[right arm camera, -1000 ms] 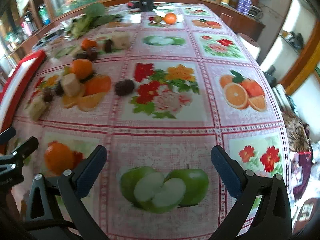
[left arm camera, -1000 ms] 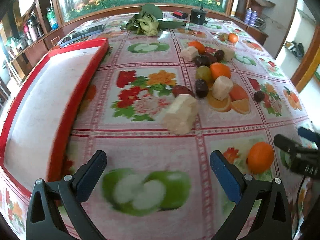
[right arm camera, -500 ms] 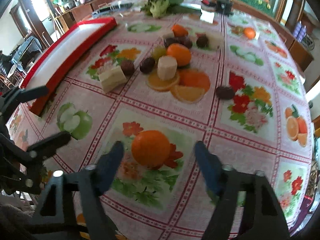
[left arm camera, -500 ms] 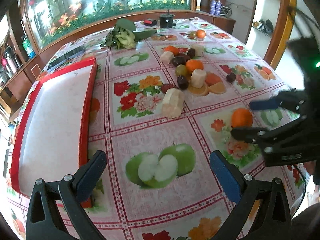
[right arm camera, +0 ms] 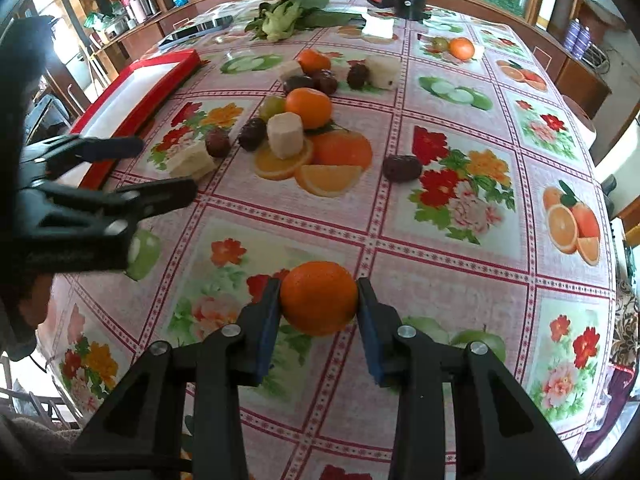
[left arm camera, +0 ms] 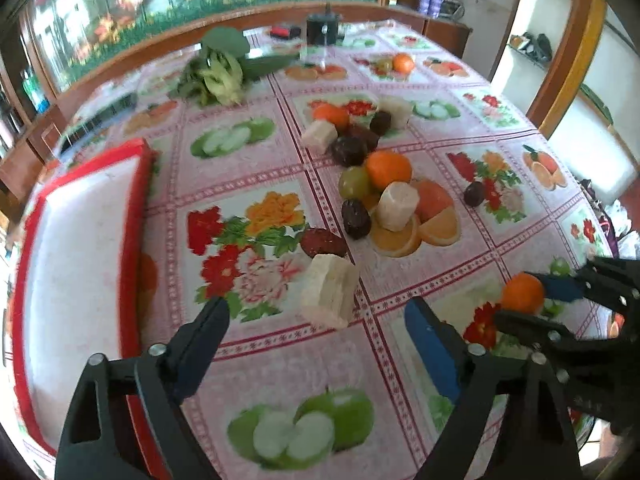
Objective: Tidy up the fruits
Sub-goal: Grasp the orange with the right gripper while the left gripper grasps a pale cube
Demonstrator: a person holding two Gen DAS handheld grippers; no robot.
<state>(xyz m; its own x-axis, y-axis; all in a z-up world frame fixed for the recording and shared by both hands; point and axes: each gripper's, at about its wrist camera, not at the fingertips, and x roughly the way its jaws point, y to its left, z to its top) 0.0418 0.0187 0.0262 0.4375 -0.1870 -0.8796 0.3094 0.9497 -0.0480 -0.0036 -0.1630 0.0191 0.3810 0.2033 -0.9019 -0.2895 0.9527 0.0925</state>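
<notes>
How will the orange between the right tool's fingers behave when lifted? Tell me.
The orange looks round and smooth-skinned, so it may roll if released on the flat tablecloth. The right tool pinches it at its widest part, so it should probably hold. It keeps its round shape under the pads, so it is likely firm.

Bare tablecloth (right arm camera: 460,280) open right of the right gripper (right arm camera: 318,306), left gripper (right arm camera: 120,184) crowding its left flank, fruit pile (right arm camera: 296,128) blocking straight ahead, red tray (left arm camera: 80,240) walling the far left edge
</notes>
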